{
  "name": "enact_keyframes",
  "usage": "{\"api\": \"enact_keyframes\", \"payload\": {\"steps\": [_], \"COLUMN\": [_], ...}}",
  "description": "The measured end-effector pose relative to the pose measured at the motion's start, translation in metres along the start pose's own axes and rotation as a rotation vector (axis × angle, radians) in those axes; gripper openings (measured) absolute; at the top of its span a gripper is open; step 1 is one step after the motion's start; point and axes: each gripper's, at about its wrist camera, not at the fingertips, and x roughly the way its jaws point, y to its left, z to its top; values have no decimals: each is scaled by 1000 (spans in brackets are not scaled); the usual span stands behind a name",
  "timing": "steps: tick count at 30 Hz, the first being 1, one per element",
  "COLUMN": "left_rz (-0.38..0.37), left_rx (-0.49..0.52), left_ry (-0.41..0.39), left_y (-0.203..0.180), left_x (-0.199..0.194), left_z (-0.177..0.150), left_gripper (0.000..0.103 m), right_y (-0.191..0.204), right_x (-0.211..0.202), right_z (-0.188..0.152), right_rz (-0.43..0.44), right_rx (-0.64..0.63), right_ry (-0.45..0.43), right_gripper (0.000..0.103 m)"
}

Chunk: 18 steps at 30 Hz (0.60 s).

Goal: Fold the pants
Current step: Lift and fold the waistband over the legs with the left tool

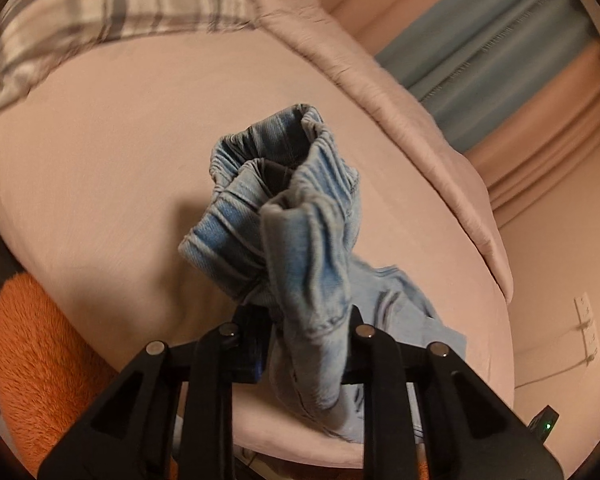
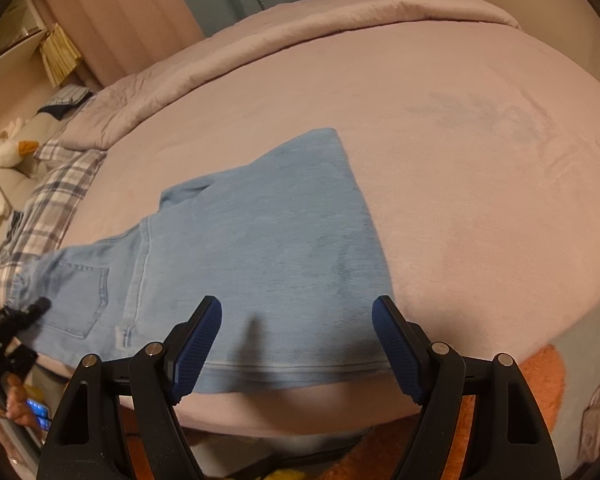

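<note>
We see our left hand-held gripper clamped on the bunched waistband end of the jeans, lifting that denim off the pink bed. Our right hand-held gripper hangs with its jaws apart just above the flat leg hem, blue pads touching nothing

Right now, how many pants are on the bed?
1. The jeans lie across the pink bed, waist end pinched up by the left gripper. More may be hidden outside view.
</note>
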Motion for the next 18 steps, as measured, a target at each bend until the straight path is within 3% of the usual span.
{"api": "enact_keyframes", "payload": {"steps": [7,12,18], "left_rz": [-73,-154,-184], "left_rx": [136,216,363], "left_ry": [-30,2,41], "left_y": [-49,-86,-126], "left_x": [-9,-3,8], "left_z": [-5,-10,-32], "left_gripper": [21,21,21], "right_y": [-7,-12,-22], "right_x": [-2,-5,-6], "right_z": [-1,-2,-3], "right_rz": [4,10,6], "right_rx": [32,47,70], "right_ry": [-5,-13,-20], "right_gripper": [77,77,77]}}
